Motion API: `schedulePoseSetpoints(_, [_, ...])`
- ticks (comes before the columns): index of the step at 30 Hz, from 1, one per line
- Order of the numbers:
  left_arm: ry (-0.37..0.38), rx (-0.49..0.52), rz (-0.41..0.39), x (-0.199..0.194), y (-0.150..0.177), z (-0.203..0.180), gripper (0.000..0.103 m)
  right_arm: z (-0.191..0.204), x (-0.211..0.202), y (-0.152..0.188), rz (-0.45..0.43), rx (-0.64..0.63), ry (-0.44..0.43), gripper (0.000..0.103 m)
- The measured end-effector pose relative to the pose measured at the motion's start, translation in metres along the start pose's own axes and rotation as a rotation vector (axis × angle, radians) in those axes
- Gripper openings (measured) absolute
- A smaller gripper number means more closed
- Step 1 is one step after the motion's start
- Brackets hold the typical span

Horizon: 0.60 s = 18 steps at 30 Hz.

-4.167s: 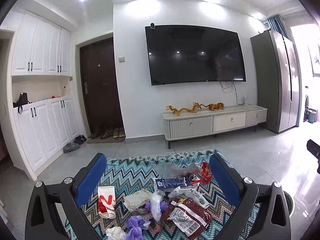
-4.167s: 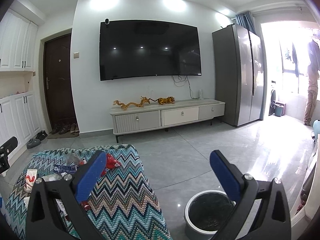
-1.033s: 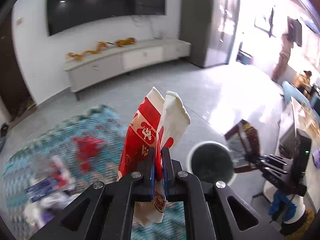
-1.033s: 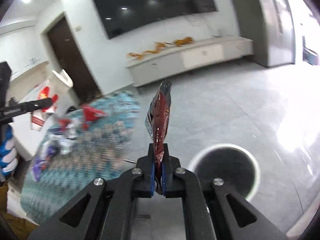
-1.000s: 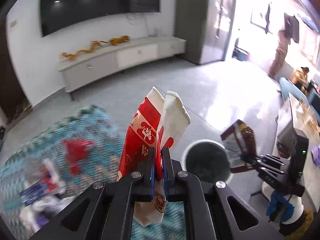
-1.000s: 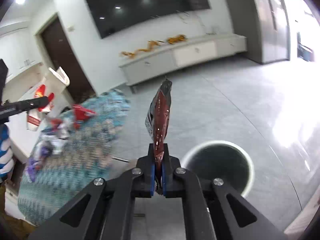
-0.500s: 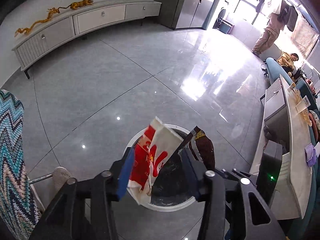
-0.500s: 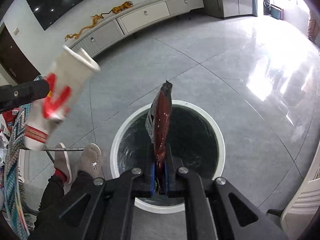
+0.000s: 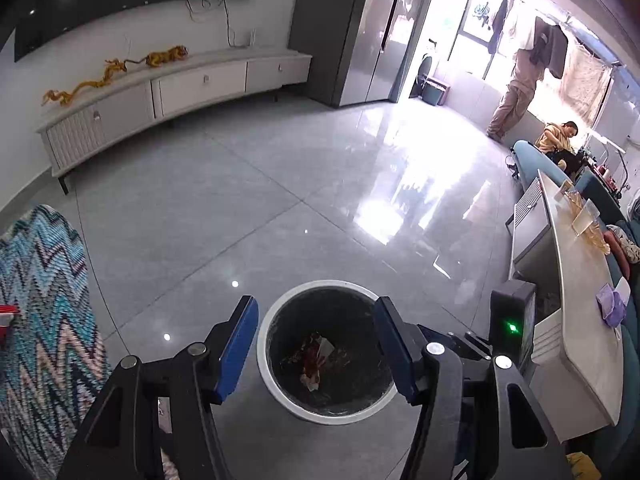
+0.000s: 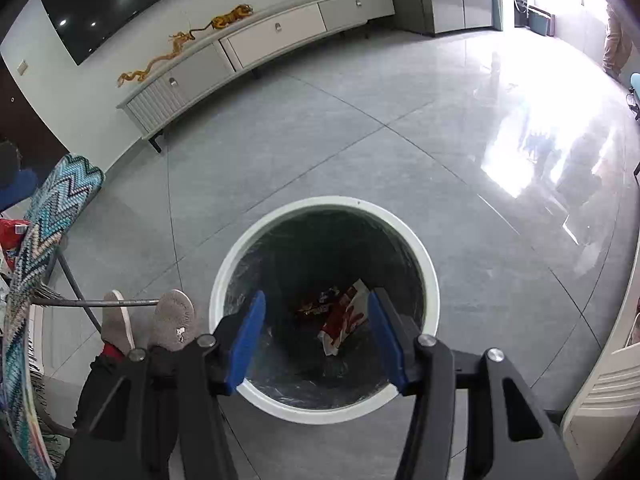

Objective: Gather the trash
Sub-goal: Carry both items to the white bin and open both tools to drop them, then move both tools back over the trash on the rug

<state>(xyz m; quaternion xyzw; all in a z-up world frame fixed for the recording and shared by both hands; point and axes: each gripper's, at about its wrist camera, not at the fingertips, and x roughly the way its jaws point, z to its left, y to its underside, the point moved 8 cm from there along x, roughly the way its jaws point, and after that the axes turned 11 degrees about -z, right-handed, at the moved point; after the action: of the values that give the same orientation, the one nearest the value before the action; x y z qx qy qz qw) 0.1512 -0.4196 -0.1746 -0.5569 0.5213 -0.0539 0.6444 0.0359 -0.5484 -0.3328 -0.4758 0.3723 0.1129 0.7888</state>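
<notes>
A round white-rimmed bin with a dark liner stands on the grey tiled floor. At its bottom lie the red-and-white paper bag and the dark red snack wrapper. My left gripper hangs above the bin, its jaws opening and nothing between the blue pads. My right gripper is right over the bin's mouth, jaws also opening and empty. The right gripper's black body with a green light shows at the bin's right in the left wrist view.
A zigzag-patterned cloth on a folding table stands to the left, a red wrapper on it. A person's feet in grey slippers are beside the bin. A white counter runs along the right. A TV cabinet lines the far wall.
Both grippers went from shut to open over the bin. The paper bag left the left gripper and the snack wrapper left the right; both now lie in the bin.
</notes>
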Motion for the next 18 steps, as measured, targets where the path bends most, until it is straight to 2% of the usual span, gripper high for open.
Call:
schedulePoseSetpoints(4, [-0.033, 0.049, -0.087, -0.056, -0.012, 0.005, 0.058, 0.026, -0.049, -0.028, -0.105, -0.011, -0.036, 0.052])
schedulePoseSetpoints(8, [-0.104, 0.049, -0.171, -0.118, -0.019, 0.032, 0.060, 0.071, -0.116, -0.056, -0.236, -0.062, -0.096, 0.054])
schedulePoseSetpoints(10, [-0.139, 0.045, -0.206, -0.149, -0.017, 0.050, 0.060, 0.097, -0.148, -0.066, -0.303, -0.095, -0.132, 0.070])
schedulePoseSetpoints(11, [-0.155, 0.046, -0.229, -0.168, -0.016, 0.060, 0.060, 0.109, -0.164, -0.070, -0.341, -0.108, -0.149, 0.084])
schedulePoseSetpoints(12, [-0.171, 0.048, -0.245, -0.184, -0.014, 0.070, 0.060, 0.122, -0.178, -0.074, -0.375, -0.119, -0.168, 0.094])
schedulePoseSetpoints(18, [-0.282, 0.030, -0.330, -0.275, 0.010, 0.134, 0.063, 0.192, -0.245, -0.085, -0.516, -0.148, -0.303, 0.103])
